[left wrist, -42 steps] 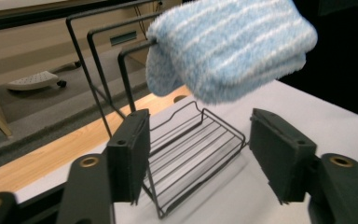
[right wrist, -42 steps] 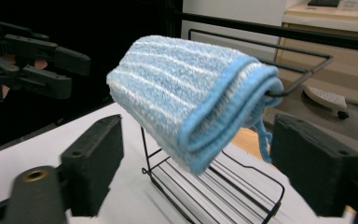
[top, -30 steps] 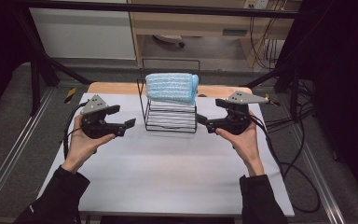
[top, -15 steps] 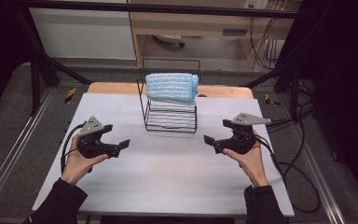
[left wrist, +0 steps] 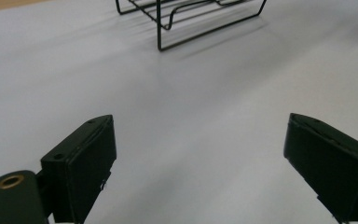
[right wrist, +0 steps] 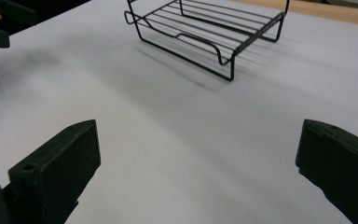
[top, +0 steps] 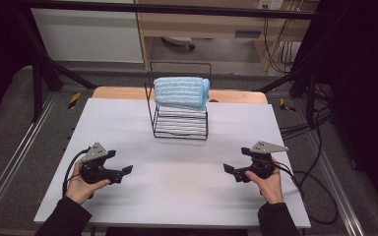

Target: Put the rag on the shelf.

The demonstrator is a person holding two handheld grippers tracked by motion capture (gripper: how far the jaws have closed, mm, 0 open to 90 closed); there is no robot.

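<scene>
A black wire rack (top: 179,115) stands at the back middle of the white table (top: 177,196), with a folded light-blue towel (top: 182,92) resting on its top. The rack's base (left wrist: 186,21) shows far off in the left gripper view, and its lower shelf (right wrist: 205,32) in the right gripper view. My left gripper (top: 127,170) is held low at the front left, open, nothing between its jaws. My right gripper (top: 229,169) is at the front right, also open and empty. Both point inward toward the table's middle.
A wooden strip (top: 236,96) runs behind the white surface. Cables (top: 320,182) hang off the table's right side. Metal frame rails (top: 10,162) run along the left. The other gripper (right wrist: 0,21) shows at the top left of the right gripper view.
Both grippers have drawn back from beside the rack toward the front edge of the table and spread a little wider apart. The towel and rack have not moved.
</scene>
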